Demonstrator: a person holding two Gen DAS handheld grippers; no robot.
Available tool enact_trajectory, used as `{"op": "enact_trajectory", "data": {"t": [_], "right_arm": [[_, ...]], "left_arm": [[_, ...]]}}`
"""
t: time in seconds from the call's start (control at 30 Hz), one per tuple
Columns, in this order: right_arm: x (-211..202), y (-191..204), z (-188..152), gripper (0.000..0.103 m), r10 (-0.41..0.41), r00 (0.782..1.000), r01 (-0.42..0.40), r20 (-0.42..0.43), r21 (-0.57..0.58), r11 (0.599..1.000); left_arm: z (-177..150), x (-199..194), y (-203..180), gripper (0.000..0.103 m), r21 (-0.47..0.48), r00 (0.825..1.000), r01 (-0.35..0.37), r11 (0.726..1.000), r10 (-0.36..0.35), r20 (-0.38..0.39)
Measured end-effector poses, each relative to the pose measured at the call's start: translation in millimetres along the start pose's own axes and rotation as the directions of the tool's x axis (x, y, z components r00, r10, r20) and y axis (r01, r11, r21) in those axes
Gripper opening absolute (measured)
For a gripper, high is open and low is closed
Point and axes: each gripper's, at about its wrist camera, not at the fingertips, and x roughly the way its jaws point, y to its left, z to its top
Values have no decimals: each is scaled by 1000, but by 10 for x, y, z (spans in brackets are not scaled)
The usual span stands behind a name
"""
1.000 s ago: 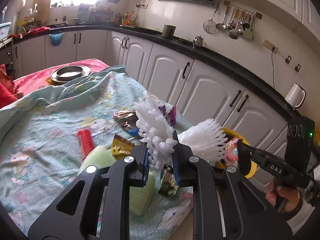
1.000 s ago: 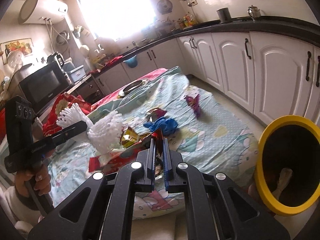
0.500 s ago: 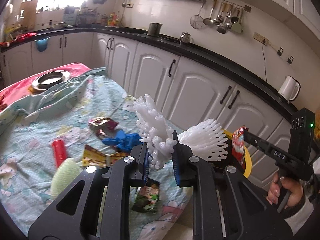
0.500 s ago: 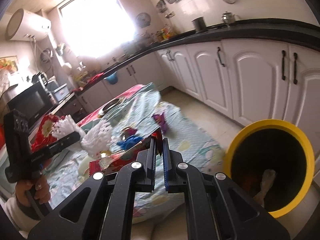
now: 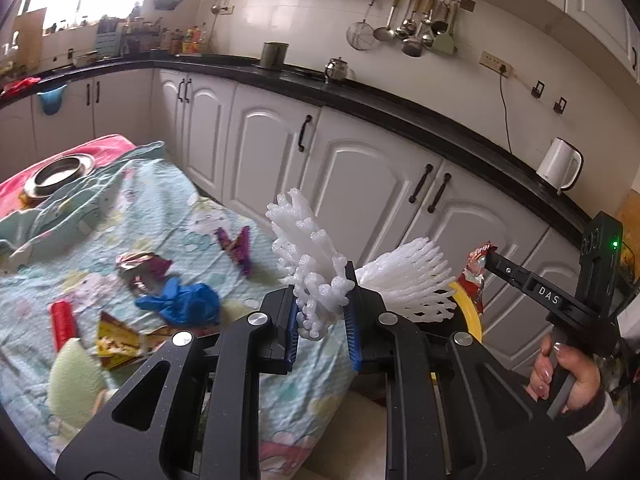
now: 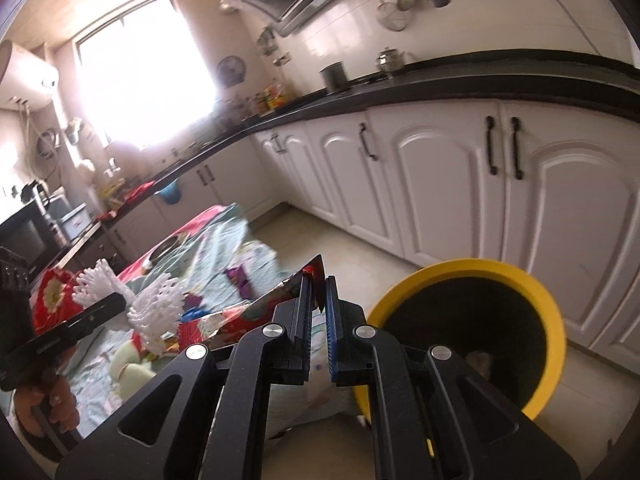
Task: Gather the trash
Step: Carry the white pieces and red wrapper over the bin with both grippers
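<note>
Foam net: white foam net clamped at its pinched middle between the 2 fingers of the left gripper; one fan rises above the tips, the other spreads right toward the bin.
Wrapper: red wrapper pinched near its top corner in the right gripper; the rest trails left and down, outside the fingers.
Bin: yellow-rimmed bin stands on the floor just right of the right gripper, in front of the white cabinets; a pale scrap lies inside.
Left fingers: narrow gap, blue pads pressing both sides of the net.
Right fingers: almost together, a thin slit with the wrapper edge in it.
Writing: "DAS" in white on the right gripper's body in the left view; the wrapper's print is too small to read.
Table: bed-like table under a pale blue cartoon cloth, with more litter well clear of both grippers: blue glove, purple wrapper, crumpled foil pack, red tube, yellow packet, green foam piece.
Far end: steel dish on a pink cover.
Counter: white kettle on the black worktop.
</note>
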Motion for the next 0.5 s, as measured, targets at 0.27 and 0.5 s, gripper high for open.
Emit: {"op": "enact_trajectory", "data": {"t": [0.27,0.5], "right_arm": [[-85,-325,-14,6,-110,993,110,34,7,994],[-81,-609,-48,6,-200,979,199,34,29,980]], "left_arm": [[-18,248,-229,13,7,999,33,999,-32,-30],[-64,455,-372,13,25,997,45,999,-43,-64]]}}
